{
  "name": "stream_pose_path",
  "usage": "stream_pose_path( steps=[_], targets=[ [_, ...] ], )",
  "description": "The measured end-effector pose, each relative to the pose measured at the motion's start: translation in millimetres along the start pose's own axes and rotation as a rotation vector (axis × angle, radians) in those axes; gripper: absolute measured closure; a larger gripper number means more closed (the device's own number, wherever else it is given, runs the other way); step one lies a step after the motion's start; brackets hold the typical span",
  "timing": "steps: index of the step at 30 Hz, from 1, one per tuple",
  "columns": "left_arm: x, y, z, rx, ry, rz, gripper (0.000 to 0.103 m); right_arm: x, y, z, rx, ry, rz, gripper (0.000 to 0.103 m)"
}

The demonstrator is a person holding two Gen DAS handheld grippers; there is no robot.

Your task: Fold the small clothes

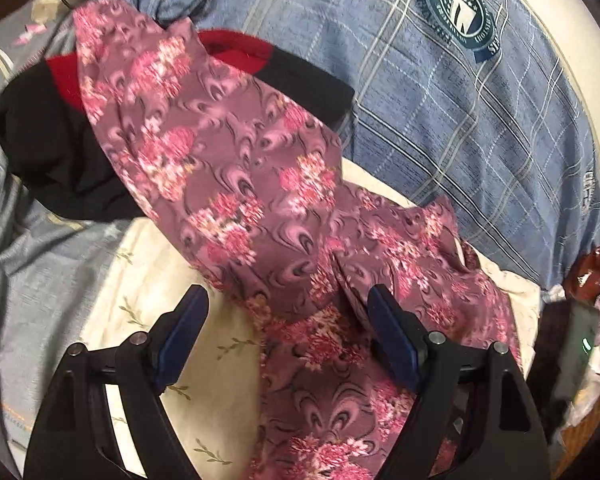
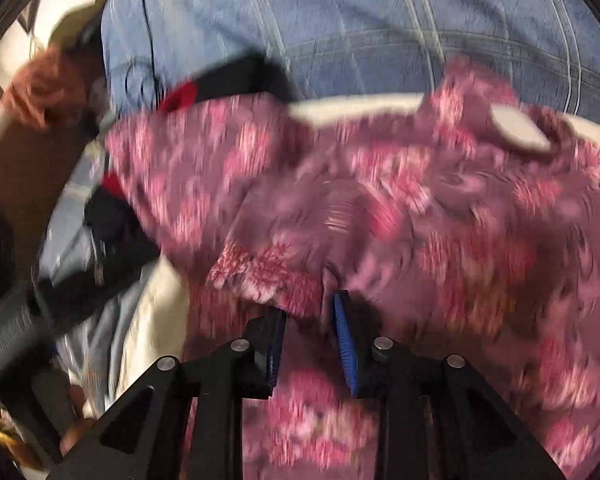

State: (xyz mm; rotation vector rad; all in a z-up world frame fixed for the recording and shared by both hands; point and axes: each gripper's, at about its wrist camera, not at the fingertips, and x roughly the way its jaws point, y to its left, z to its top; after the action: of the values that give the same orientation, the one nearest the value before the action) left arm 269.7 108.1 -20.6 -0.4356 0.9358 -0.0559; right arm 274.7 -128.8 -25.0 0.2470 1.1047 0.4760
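Your left gripper (image 1: 288, 306) hangs with its jaws spread wide, nothing between them. The right blue pad (image 1: 392, 340) touches the mauve floral garment (image 1: 236, 168), which runs from beneath the gripper up and to the left in a long strip; the left pad sits over the cream leaf-print sheet (image 1: 140, 280). The garment's far end drapes across a black and red garment (image 1: 60, 140). A blue plaid blanket (image 1: 460, 128) bearing a round crest (image 1: 460, 8) fills the upper right.
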Motion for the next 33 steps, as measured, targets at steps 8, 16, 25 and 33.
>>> stream_pose_path(
  steps=[8, 16, 25, 33],
  targets=[
    [32, -37, -19, 0.061, 0.173, -0.143, 0.021, -125, -92, -60, 0.171, -0.172, 0.010, 0.046],
    [54, -62, -23, -0.024, 0.114, -0.182, 0.065, -177, -244, -136, 0.717, -0.373, 0.092, 0.047],
    [69, -70, -23, 0.022, 0.146, -0.098, 0.095, -208, -286, -132, 0.751, -0.526, 0.074, 0.100],
    [18, -44, -7, -0.072, -0.002, -0.101, 0.077, -212, -261, -159, 0.725, -0.407, 0.047, 0.091]
  ],
)
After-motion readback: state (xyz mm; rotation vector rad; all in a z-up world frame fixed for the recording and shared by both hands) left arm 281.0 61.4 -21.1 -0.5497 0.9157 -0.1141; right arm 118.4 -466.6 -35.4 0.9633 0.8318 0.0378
